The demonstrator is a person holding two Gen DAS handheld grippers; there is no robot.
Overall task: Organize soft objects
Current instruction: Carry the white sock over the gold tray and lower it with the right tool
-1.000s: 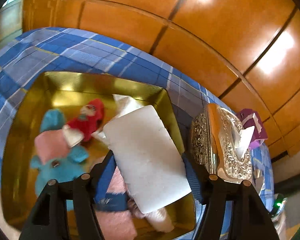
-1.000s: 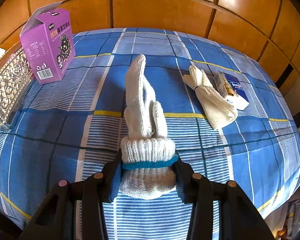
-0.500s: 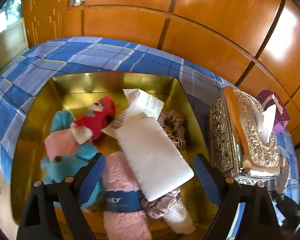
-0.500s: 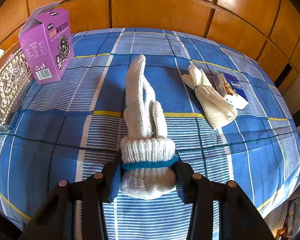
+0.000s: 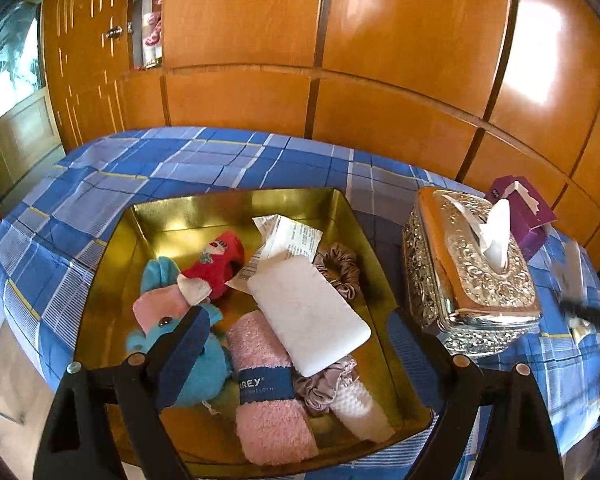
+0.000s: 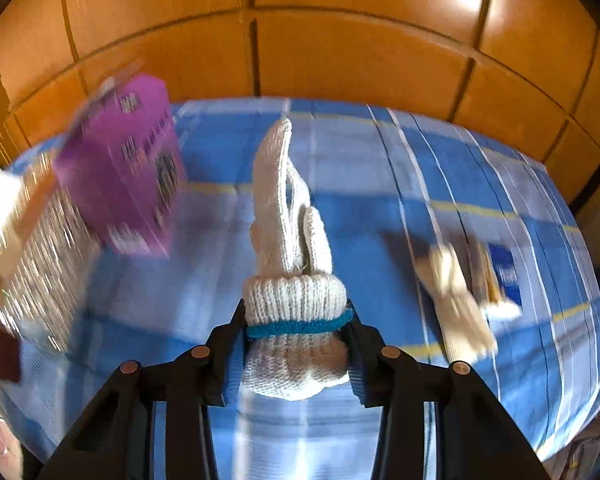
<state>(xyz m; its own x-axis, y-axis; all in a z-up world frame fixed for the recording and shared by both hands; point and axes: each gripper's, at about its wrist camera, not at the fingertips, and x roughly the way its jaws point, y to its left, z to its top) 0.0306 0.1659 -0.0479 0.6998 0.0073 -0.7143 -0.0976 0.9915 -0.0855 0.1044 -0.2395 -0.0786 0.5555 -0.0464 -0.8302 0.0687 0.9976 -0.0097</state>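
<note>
In the left wrist view, the left gripper [image 5: 296, 354] is hanging over the gold tray [image 5: 112, 264], its jaws having just been opening and now standing wide apart and empty; the tray is holding one blue plush toy [image 5: 192, 348], one red sock [image 5: 216, 260], one pink rolled towel [image 5: 268, 392], one white pad [image 5: 308, 312] and two scrunchies. One silver tissue box [image 5: 472, 276] is sitting just right of it. Only the right wrist view is showing the right gripper [image 6: 296, 340] clamping one knitted glove bundle [image 6: 292, 280] over open blue checked tabletop [image 6: 380, 184].
</note>
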